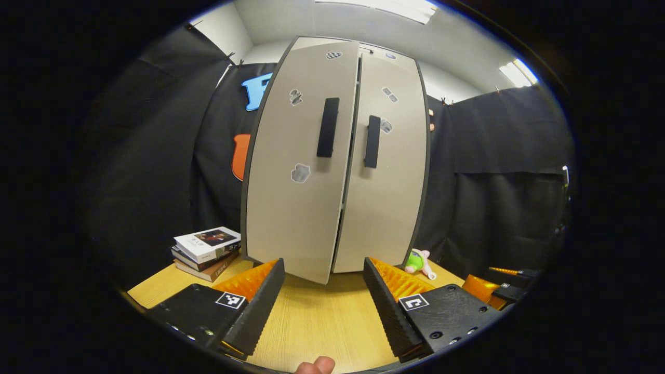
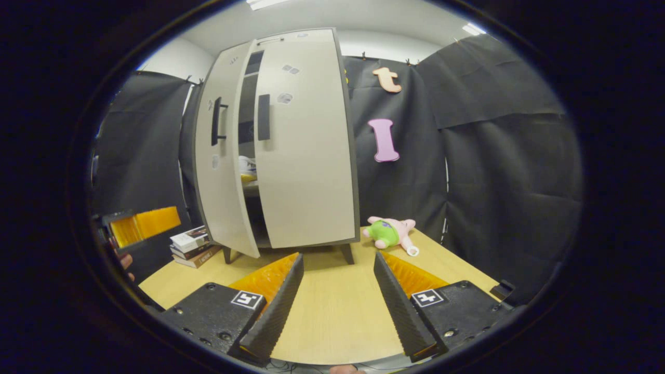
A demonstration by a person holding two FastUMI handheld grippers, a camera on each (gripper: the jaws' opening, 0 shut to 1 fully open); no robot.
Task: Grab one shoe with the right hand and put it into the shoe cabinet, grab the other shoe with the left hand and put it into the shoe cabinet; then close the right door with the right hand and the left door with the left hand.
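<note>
The shoe cabinet (image 1: 337,156) stands upright on the wooden table straight ahead of my left gripper (image 1: 323,270), which is open and empty just short of it. Its left door (image 1: 296,171) hangs a little ajar, while the right door (image 1: 387,171) lies close to the frame. In the right gripper view the left door (image 2: 221,166) stands out at an angle and the right door (image 2: 306,156) looks shut. Through the gap a pale shoe (image 2: 248,167) rests on a shelf inside. My right gripper (image 2: 338,255) is open and empty, farther back to the cabinet's right.
A stack of books (image 1: 205,249) lies left of the cabinet, also in the right gripper view (image 2: 189,245). A green and pink plush toy (image 2: 389,232) lies on the table (image 2: 332,311) to the cabinet's right. Black cloth walls close in behind and beside.
</note>
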